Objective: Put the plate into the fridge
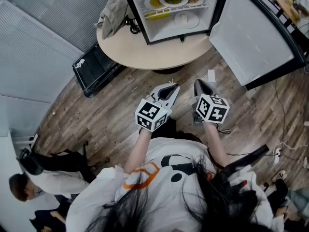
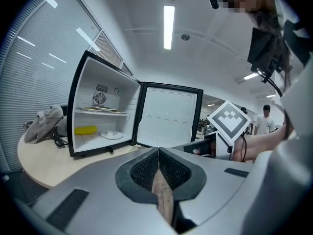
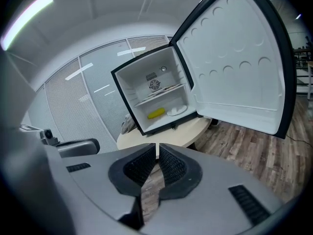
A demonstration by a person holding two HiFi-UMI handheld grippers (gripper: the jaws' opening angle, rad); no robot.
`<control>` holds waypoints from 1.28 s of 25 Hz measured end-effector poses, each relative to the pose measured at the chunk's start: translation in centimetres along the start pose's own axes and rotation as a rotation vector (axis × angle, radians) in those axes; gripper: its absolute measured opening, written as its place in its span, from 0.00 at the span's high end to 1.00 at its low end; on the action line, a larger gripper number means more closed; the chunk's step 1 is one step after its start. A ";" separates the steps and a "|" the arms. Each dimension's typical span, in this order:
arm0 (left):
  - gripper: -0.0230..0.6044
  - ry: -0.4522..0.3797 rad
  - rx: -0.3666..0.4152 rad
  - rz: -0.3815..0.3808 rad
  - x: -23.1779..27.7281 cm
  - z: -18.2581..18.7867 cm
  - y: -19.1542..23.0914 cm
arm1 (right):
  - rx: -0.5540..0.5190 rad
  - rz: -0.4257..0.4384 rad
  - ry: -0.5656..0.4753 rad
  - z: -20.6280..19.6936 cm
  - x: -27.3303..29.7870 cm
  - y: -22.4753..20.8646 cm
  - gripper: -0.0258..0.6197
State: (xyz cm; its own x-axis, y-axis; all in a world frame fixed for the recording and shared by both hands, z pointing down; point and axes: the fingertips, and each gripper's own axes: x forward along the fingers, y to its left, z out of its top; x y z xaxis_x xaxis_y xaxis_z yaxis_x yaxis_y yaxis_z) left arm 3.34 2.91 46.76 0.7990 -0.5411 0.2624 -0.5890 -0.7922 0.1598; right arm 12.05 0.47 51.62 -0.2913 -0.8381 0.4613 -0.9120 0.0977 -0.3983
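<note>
Left hand-held gripper (image 1: 171, 88), right hand-held gripper (image 1: 200, 84): both shut, empty. Plate (image 1: 186, 19) inside fridge (image 1: 139, 13), frame top; keep your arms clear of door (image 1: 251, 37).

Round beige table (image 1: 137, 52) with open mini fridge (image 1: 161, 29) and grey bag (image 1: 113, 8) on top.
</note>
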 end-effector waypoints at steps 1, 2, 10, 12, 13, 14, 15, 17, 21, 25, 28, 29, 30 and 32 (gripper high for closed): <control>0.94 -0.001 0.004 0.001 -0.2 0.0 -0.3 | -0.004 0.004 -0.002 -0.1 -0.3 0.1 0.91; 0.94 -0.003 0.007 0.003 -0.3 0.0 -0.7 | -0.008 0.008 -0.005 -0.2 -0.7 0.1 0.91; 0.94 -0.015 0.020 0.015 -2.1 -0.4 -3.2 | -0.037 0.038 -0.011 -1.2 -3.1 1.1 0.91; 0.94 -0.017 0.025 0.017 -2.5 -0.5 -3.6 | -0.041 0.044 -0.011 -1.5 -3.5 1.4 0.91; 0.94 -0.017 0.027 0.018 -2.7 -0.6 -3.8 | -0.043 0.047 -0.011 -1.7 -3.7 1.5 0.91; 0.94 -0.017 0.028 0.019 -2.9 -0.7 -4.0 | -0.044 0.050 -0.010 -1.9 -3.9 1.7 0.91; 0.94 -0.017 0.030 0.020 -3.1 -0.8 -4.2 | -0.045 0.053 -0.009 -2.0 -4.1 1.8 0.91; 0.94 -0.018 0.031 0.024 -3.6 -0.8 -4.4 | -0.048 0.057 -0.005 -2.4 -4.4 2.1 0.91; 0.94 -0.024 0.034 0.028 -4.2 -0.8 -4.9 | -0.056 0.061 -0.006 -2.7 -5.1 2.4 0.91; 0.94 -0.020 0.041 0.022 -4.4 -1.1 -5.6 | -0.055 0.061 -0.013 -2.7 -5.6 2.3 0.91; 0.94 -0.021 0.042 0.019 -4.6 -1.2 -6.0 | -0.053 0.060 -0.015 -2.8 -5.8 2.3 0.91; 0.94 -0.022 0.043 0.020 -4.7 -1.1 -6.0 | -0.053 0.061 -0.015 -2.9 -5.9 2.4 0.91; 0.94 -0.023 0.043 0.022 -4.8 -1.1 -6.0 | -0.053 0.063 -0.015 -2.9 -6.0 2.4 0.91; 0.94 -0.025 0.043 0.025 -4.9 -1.1 -6.0 | -0.056 0.066 -0.015 -2.9 -6.0 2.6 0.91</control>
State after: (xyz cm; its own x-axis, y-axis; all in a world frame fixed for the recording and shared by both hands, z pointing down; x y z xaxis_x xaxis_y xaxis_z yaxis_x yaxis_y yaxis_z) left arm 2.83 10.63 45.55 0.7868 -0.5677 0.2421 -0.6038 -0.7892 0.1120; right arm 10.59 7.36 50.11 -0.3474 -0.8366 0.4237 -0.9058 0.1824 -0.3825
